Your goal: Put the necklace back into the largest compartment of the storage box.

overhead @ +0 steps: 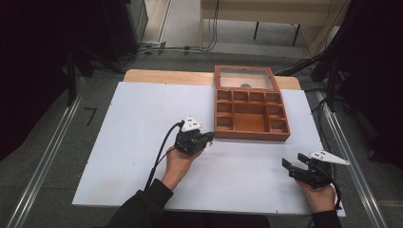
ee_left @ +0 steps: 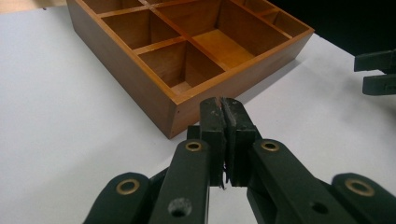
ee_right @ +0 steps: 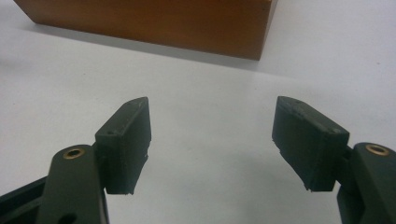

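Wooden box (overhead: 251, 111) sits on white tabletop (overhead: 119, 133), far side, right of middle; glass lid (overhead: 245, 78) stands open at back. Many small empty pockets inside. Box looks hard and stiff, maybe bit heavy; smooth sides could slip; glass could break, go gentle. Best hold looks like thin side wall or front corner. Left gripper (overhead: 207, 138) pressed together, pinching nothing, tip just beside near left corner of box. Right gripper (overhead: 289, 167) spread wide, nothing in it, low over tabletop, well apart from box
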The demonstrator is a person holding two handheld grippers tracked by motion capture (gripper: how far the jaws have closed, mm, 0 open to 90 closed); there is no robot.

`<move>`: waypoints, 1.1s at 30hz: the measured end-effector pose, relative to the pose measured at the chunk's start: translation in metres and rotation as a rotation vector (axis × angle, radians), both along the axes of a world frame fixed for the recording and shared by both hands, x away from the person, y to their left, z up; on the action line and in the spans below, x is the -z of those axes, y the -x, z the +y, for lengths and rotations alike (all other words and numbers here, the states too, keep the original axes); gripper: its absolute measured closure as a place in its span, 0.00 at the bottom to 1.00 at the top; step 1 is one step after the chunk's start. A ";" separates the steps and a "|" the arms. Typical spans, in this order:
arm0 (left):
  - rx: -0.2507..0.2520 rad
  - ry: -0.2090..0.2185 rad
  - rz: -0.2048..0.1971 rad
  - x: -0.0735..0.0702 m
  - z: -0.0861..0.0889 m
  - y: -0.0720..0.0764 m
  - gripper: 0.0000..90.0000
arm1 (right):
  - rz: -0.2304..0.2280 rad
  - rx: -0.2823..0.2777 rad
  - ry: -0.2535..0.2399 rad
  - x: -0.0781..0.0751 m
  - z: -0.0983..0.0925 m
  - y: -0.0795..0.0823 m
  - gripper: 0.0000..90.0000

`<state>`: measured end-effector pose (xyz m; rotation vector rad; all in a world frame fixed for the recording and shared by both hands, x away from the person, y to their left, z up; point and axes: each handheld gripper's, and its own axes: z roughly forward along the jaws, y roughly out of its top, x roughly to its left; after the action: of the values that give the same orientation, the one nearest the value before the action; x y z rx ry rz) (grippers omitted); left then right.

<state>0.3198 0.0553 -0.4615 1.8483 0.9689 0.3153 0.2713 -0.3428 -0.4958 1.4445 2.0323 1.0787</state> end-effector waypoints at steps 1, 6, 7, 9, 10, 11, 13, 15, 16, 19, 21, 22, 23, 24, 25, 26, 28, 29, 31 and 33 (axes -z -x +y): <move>-0.001 0.002 0.000 0.000 0.000 -0.001 0.99 | -0.001 0.001 -0.001 0.000 0.000 0.000 0.30; -0.001 0.004 0.000 -0.003 -0.003 -0.004 0.99 | -0.002 -0.001 0.001 0.000 0.000 0.000 0.30; 0.001 0.007 -0.001 -0.004 -0.004 -0.005 0.99 | -0.001 -0.001 0.001 0.000 0.001 0.000 0.30; 0.001 0.006 -0.002 -0.005 -0.006 -0.007 0.99 | -0.001 -0.001 0.000 0.000 0.000 0.000 0.30; 0.004 0.008 -0.001 -0.005 -0.007 -0.008 0.99 | -0.001 -0.001 0.000 0.000 0.000 0.000 0.30; 0.006 0.006 0.000 -0.005 -0.009 -0.009 0.99 | -0.002 -0.002 0.001 0.000 0.000 0.000 0.30; 0.010 0.001 -0.002 -0.006 -0.012 -0.010 0.99 | -0.001 -0.001 0.000 0.000 0.000 0.000 0.30; 0.010 0.005 -0.003 -0.007 -0.014 -0.012 0.99 | -0.001 -0.002 -0.001 0.000 0.000 0.000 0.30; 0.012 0.003 -0.004 -0.007 -0.015 -0.012 0.99 | 0.000 -0.002 -0.001 0.000 0.000 0.000 0.30; 0.015 0.007 -0.009 -0.009 -0.019 -0.015 0.99 | 0.000 -0.003 -0.001 0.000 0.000 0.000 0.30; 0.017 0.003 -0.005 -0.009 -0.021 -0.016 0.99 | -0.002 -0.003 -0.001 0.000 0.000 0.000 0.30; 0.018 0.001 -0.007 -0.009 -0.022 -0.017 0.99 | -0.003 -0.005 -0.001 0.000 0.000 0.000 0.30; 0.017 0.004 -0.005 -0.010 -0.023 -0.018 0.99 | -0.004 -0.005 -0.001 0.000 0.000 -0.001 0.30; 0.018 0.004 -0.005 -0.010 -0.024 -0.019 0.99 | -0.003 -0.005 -0.003 0.000 -0.001 0.000 0.30; 0.018 0.004 -0.004 -0.010 -0.024 -0.019 0.99 | -0.003 -0.005 -0.003 0.000 -0.001 0.000 0.30; 0.018 0.008 -0.005 -0.010 -0.025 -0.020 0.99 | -0.003 -0.004 -0.004 0.000 -0.001 0.000 0.30; 0.019 0.008 -0.005 -0.011 -0.026 -0.022 0.99 | -0.003 -0.005 -0.004 0.000 -0.001 0.000 0.30; 0.018 0.009 -0.004 -0.011 -0.027 -0.022 0.99 | -0.003 -0.005 -0.004 0.000 -0.001 -0.001 0.30; 0.018 0.004 -0.008 -0.013 -0.028 -0.024 0.99 | -0.003 -0.005 -0.004 0.000 -0.001 -0.001 0.30; 0.020 0.004 -0.008 -0.014 -0.030 -0.025 0.99 | -0.004 -0.006 -0.004 0.000 -0.001 -0.001 0.30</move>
<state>0.3451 0.0254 -0.4475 1.8506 0.9446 0.3089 0.2720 -0.3434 -0.4958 1.4383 2.0344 1.0872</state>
